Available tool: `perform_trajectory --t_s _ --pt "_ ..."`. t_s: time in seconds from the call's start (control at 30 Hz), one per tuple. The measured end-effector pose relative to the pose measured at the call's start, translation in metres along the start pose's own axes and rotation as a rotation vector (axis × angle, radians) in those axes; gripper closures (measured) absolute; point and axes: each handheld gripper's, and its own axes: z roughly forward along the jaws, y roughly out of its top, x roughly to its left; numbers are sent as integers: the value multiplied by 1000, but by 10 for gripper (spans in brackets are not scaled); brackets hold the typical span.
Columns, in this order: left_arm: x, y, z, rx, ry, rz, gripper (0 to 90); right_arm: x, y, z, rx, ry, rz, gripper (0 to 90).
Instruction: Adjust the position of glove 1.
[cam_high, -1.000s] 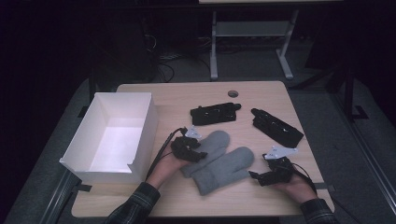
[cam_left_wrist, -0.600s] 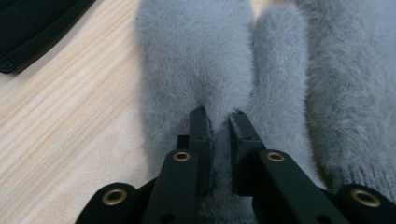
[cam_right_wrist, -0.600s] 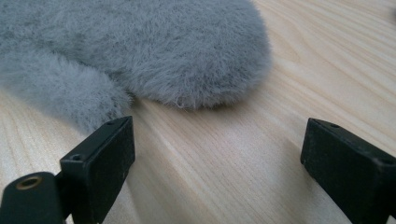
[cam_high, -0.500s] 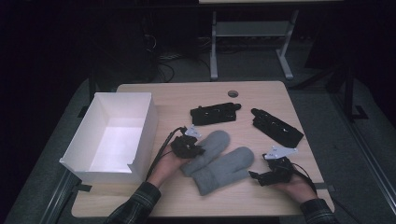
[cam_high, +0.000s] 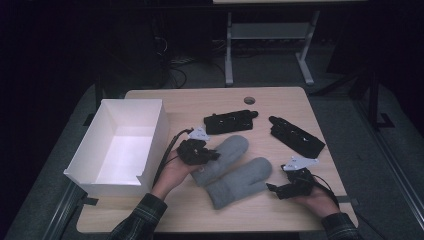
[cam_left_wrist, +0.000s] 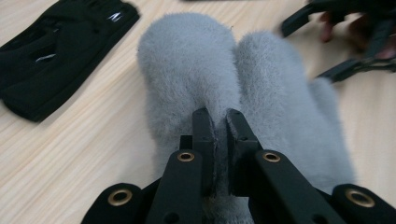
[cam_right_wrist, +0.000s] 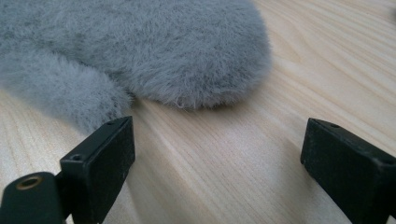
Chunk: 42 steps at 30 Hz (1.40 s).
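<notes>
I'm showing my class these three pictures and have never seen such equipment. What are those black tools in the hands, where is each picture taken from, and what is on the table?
A person holds a hand-held two-jaw gripper in each hand. The high view looks down on the wooden table. Each other view comes from a camera riding on a gripper. On the table lie two grey mittens, two black gloves and a white box. The left gripper has just closed on the farther grey mitten. The right gripper is open, holding nothing, beside the nearer grey mitten.
</notes>
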Motion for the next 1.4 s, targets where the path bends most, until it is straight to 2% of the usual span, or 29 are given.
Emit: perform_trajectory --t_s 0.23,0.37,0.47,0.57,0.67,1.03,1.3,1.33,1.4 --pt "-19 11 -3 -31 -48 23 841 0 0 0 0 0 0 98" --pt "-35 17 0 -15 -51 23 841 0 0 0 0 0 1 98" --pt "-41 19 2 -11 -53 22 841 0 0 0 0 0 1 98" --pt "-50 20 7 -8 -76 28 842 0 0 0 0 0 1 98" --pt "-53 20 11 3 -81 44 841 0 0 0 0 0 1 98" --pt "-60 12 34 55 -105 59 840 0 0 0 1 1 0 98" --pt "-57 7 43 95 -110 73 835 0 0 0 1 2 1 98" --pt "-57 6 44 111 -115 82 831 0 0 0 1 2 0 98" --pt "-58 5 47 112 -114 81 803 0 0 0 1 2 0 98"
